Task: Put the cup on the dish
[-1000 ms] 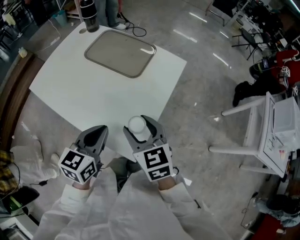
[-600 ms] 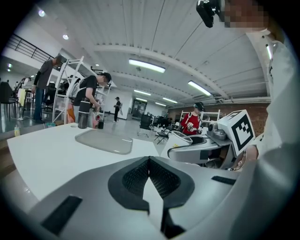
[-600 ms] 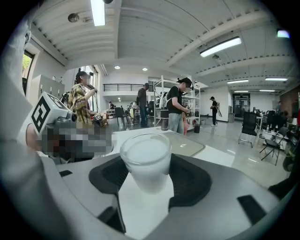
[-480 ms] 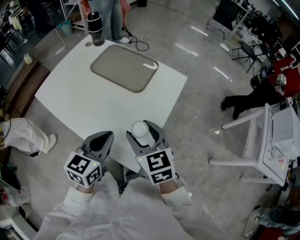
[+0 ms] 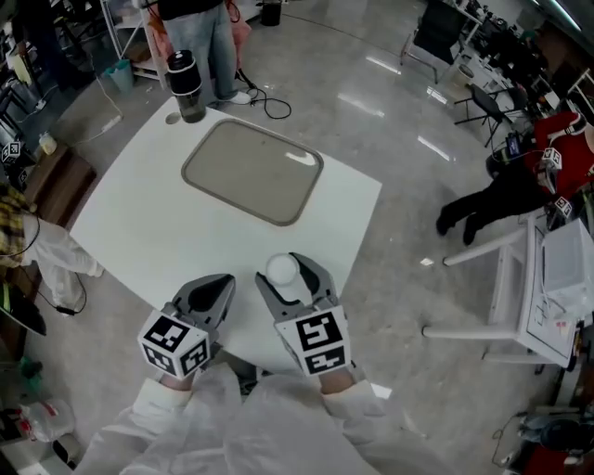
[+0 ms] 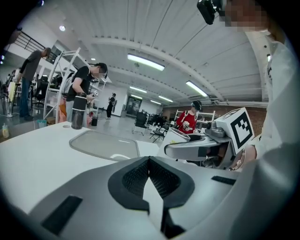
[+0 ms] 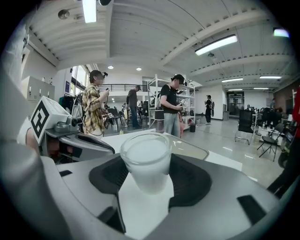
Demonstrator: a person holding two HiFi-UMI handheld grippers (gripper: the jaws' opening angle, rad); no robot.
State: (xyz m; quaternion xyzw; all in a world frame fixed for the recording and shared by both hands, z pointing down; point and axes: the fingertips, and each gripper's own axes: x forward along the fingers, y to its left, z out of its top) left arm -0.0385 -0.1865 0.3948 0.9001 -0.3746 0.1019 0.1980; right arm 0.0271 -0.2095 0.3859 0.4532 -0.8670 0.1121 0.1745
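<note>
A small frosted white cup [image 5: 281, 270] sits upright between the jaws of my right gripper [image 5: 284, 272], which is shut on it; in the right gripper view the cup [image 7: 146, 161] fills the space between the dark pads. The dish is a shallow grey rectangular tray [image 5: 252, 172] lying empty on the far half of the white table [image 5: 130, 213], well ahead of both grippers. My left gripper [image 5: 213, 294] hovers beside the right one over the table's near edge, jaws together with nothing in them. The tray [image 6: 104, 144] also shows in the left gripper view.
A black bottle [image 5: 187, 86] stands at the table's far corner, just beyond the tray. A person [image 5: 200, 28] stands behind it. A white frame stand [image 5: 520, 269] is on the floor to the right, and a person in red [image 5: 548, 158] is farther right.
Both grippers have moved forward from the table's near corner to over its edge, closer to the tray. The cup stays in the right gripper.
</note>
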